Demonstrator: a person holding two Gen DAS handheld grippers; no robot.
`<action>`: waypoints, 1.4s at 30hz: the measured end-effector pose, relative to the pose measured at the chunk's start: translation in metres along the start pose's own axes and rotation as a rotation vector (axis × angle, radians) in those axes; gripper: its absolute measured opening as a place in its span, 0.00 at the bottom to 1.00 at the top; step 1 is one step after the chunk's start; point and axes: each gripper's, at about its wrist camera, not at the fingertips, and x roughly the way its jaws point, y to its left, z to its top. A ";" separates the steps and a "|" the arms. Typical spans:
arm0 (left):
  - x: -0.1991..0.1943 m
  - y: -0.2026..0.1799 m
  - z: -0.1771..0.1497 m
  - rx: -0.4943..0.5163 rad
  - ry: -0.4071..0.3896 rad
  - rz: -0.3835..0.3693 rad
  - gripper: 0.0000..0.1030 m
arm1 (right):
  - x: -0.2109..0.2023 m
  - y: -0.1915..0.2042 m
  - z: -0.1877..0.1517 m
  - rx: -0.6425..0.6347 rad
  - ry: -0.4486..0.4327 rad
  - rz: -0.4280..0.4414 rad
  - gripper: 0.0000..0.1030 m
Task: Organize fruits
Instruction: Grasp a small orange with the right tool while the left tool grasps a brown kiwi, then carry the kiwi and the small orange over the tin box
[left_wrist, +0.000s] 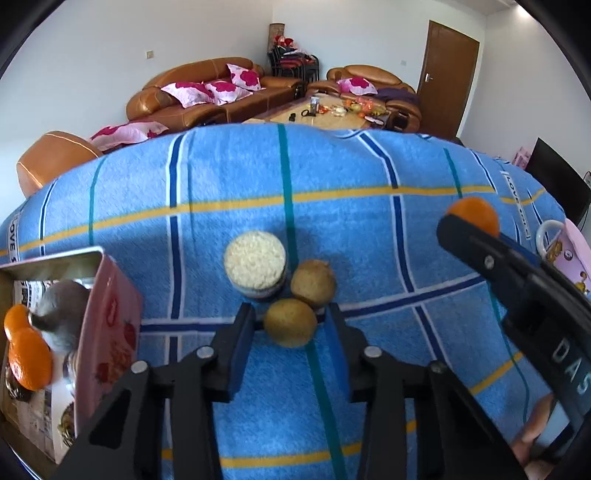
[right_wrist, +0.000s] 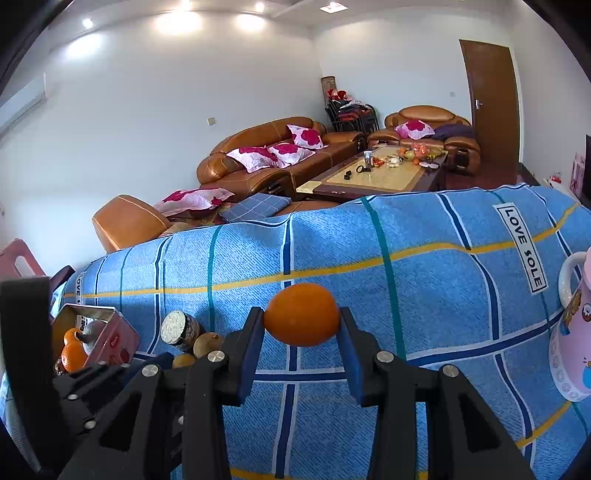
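Because the pink tin (left_wrist: 110, 325) at the far left stands open with two oranges (left_wrist: 27, 354) already inside, you can judge it as the collecting place, and its raised rim is the edge to clear on the way in. Your left tongs (left_wrist: 290, 321) sit closed around the near kiwi (left_wrist: 290, 322), the pads at its sides; a second kiwi (left_wrist: 313, 282) and a jar (left_wrist: 255, 266) crowd just beyond, so lift straight up before swinging left. Further right, your right tongs (right_wrist: 302, 321) hold an orange (right_wrist: 302, 314) clamped clear above the blue checked tabletop (left_wrist: 369, 221). Open cloth lies between them; only the pink mug (right_wrist: 570, 332) guards the right edge.
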 end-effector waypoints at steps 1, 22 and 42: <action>0.001 0.000 0.000 0.000 0.003 -0.003 0.36 | 0.000 -0.001 -0.001 0.002 0.003 0.001 0.41; -0.110 0.056 -0.055 0.033 -0.237 0.026 0.29 | -0.025 0.018 -0.007 -0.083 -0.150 -0.047 0.41; -0.134 0.082 -0.083 0.088 -0.372 0.042 0.29 | -0.081 0.058 -0.051 -0.135 -0.195 -0.209 0.41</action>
